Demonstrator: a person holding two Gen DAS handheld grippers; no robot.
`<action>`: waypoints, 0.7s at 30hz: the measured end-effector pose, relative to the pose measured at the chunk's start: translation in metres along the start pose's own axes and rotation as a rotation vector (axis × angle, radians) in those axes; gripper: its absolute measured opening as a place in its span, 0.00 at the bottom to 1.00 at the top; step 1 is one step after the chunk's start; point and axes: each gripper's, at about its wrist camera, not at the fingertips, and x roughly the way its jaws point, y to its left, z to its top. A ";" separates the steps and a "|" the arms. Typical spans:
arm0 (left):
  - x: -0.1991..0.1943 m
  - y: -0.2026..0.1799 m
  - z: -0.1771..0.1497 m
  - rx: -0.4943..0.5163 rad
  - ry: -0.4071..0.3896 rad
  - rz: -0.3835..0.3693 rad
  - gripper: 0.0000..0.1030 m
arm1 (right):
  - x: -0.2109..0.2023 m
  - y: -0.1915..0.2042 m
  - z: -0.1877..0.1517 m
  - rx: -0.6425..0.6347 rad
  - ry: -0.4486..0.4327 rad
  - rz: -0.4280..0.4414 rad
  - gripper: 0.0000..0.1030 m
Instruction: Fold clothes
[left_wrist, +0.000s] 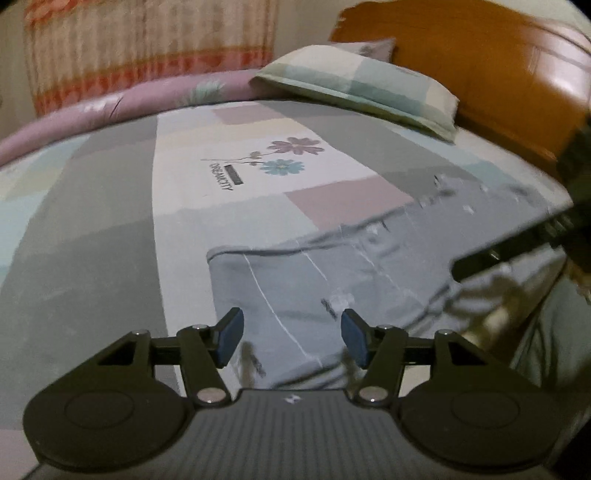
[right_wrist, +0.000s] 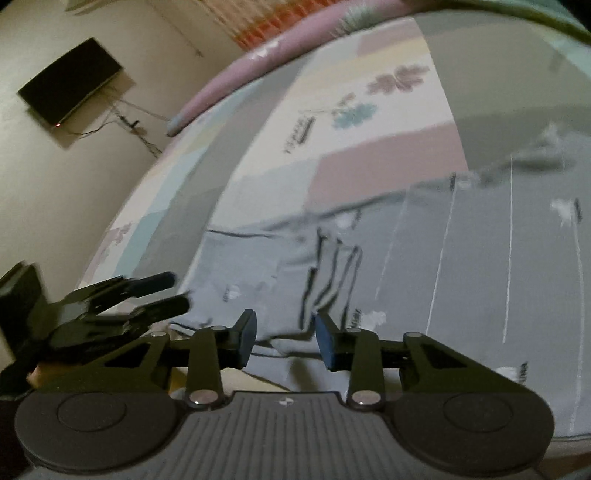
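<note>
Grey cloth with thin white stripes, the garment (left_wrist: 295, 280), lies spread on the patchwork bedsheet (left_wrist: 110, 221), on the near side of the printed flower motif (left_wrist: 291, 155). From the left wrist camera I see my left gripper (left_wrist: 291, 338) hanging above the garment's near portion, its blue pads spread wide and pinching nothing. A checked pillow (left_wrist: 362, 85) rests beyond the flower motif against the wooden headboard (left_wrist: 480, 74). A dark, blurred shape at the right edge is probably the other tool, but I cannot tell for sure.

From the right wrist camera, my right gripper (right_wrist: 284, 339) also has its pads apart with nothing between them, poised over a near edge of the garment (right_wrist: 406, 258), just where some dark stripes run. The left gripper (right_wrist: 159, 295) shows to the left of that edge, its fingers apart. A wall-mounted television (right_wrist: 70, 81) sits far off.

I judge the fold has not started: both tools look to be lining up for a grasp. Next, I think, each must drop onto the near edge and close on the fabric before anything is lifted.
</note>
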 end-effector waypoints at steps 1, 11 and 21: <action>0.000 -0.002 -0.003 0.015 0.003 0.001 0.58 | 0.004 -0.001 -0.002 0.005 0.003 -0.001 0.40; 0.007 -0.008 -0.025 0.079 0.006 -0.021 0.60 | 0.002 0.003 -0.001 0.016 -0.038 -0.029 0.10; 0.010 -0.002 -0.033 0.080 0.018 -0.057 0.64 | 0.008 -0.003 -0.009 0.076 0.009 -0.002 0.15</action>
